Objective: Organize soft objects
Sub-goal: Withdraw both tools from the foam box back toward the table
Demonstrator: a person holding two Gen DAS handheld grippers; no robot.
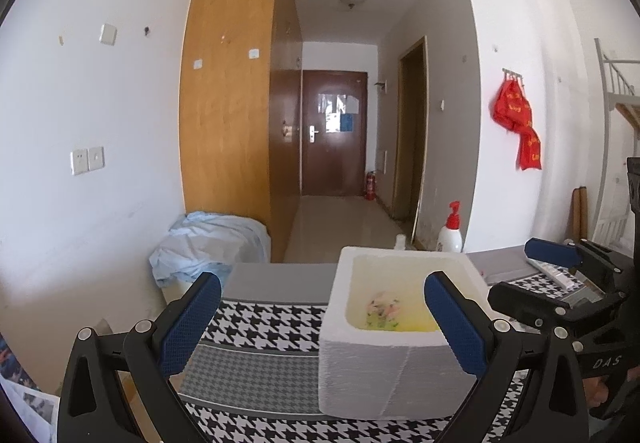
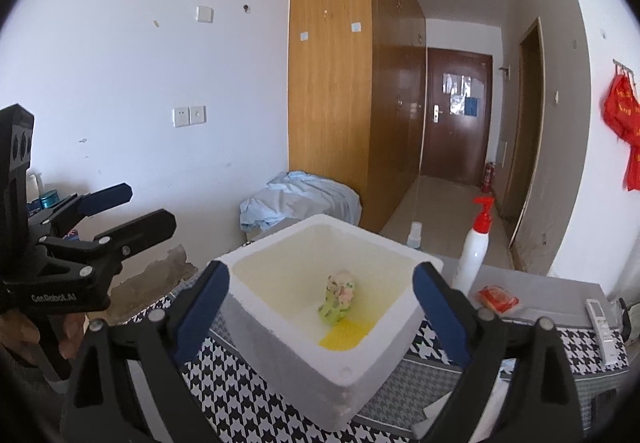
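A small soft toy [image 2: 338, 297], green and pink, lies at the bottom of the white foam box [image 2: 288, 339], beside a flat yellow piece [image 2: 345, 335] in the corner. The box stands on the surface with the black-and-white checked cloth [image 2: 236, 391]. So one soft thing looks already put away. I judge a red packet [image 2: 497, 298] near the white pump bottle [image 2: 476, 251] may be left to sort, but I cannot tell if it is soft.

The right gripper [image 2: 316, 307] hangs over the near rim of the box with its fingers wide and nothing between them. The left gripper [image 1: 324, 323] is also spread wide and empty, just beside the box.

The right view looks straight down into the box and shows the toy clearly. In the left view the toy is only a pale blur behind the wall. Only the right view shows the red packet and a remote control [image 2: 600, 327].
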